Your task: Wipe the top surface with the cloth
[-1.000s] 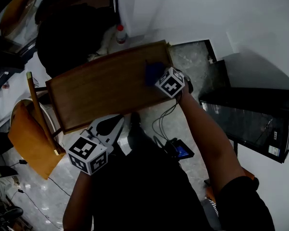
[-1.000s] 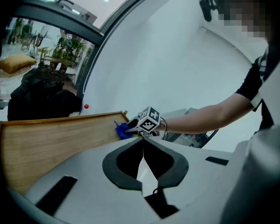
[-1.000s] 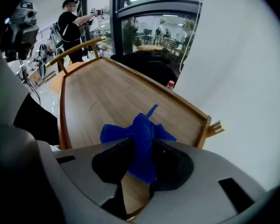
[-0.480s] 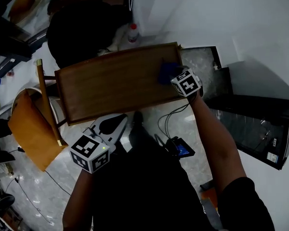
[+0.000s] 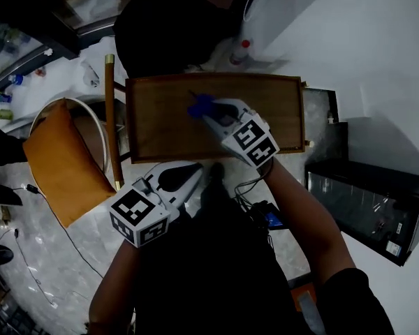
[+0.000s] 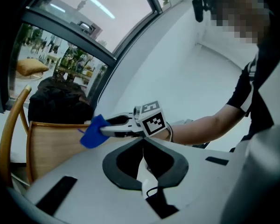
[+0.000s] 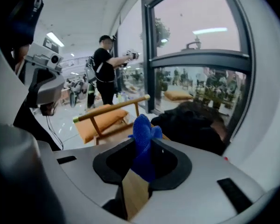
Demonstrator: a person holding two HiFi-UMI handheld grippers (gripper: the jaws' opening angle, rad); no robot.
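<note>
A wooden table top (image 5: 160,121) with a raised rim lies below me. Over its middle my right gripper (image 5: 208,112) points up-left, shut on a bunched blue cloth (image 5: 200,106); its jaws have just been closing with the cloth between them. In the right gripper view the cloth (image 7: 143,129) sticks up from between the jaws. The left gripper view shows the cloth (image 6: 94,132) just above the wood (image 6: 51,148). My left gripper (image 5: 193,169) hangs at the table's near edge, jaws together with nothing in them.
A chair with an orange cushion (image 5: 56,159) stands left of the table. A black cabinet (image 5: 370,194) is at the right, a red-capped bottle (image 5: 241,51) and a dark bag (image 5: 167,33) behind. Cables (image 5: 255,187) lie on the floor. A person (image 7: 105,69) stands farther off.
My right gripper has carried the blue cloth from the table's right end to its middle. The left gripper shifted slightly toward the near edge.
</note>
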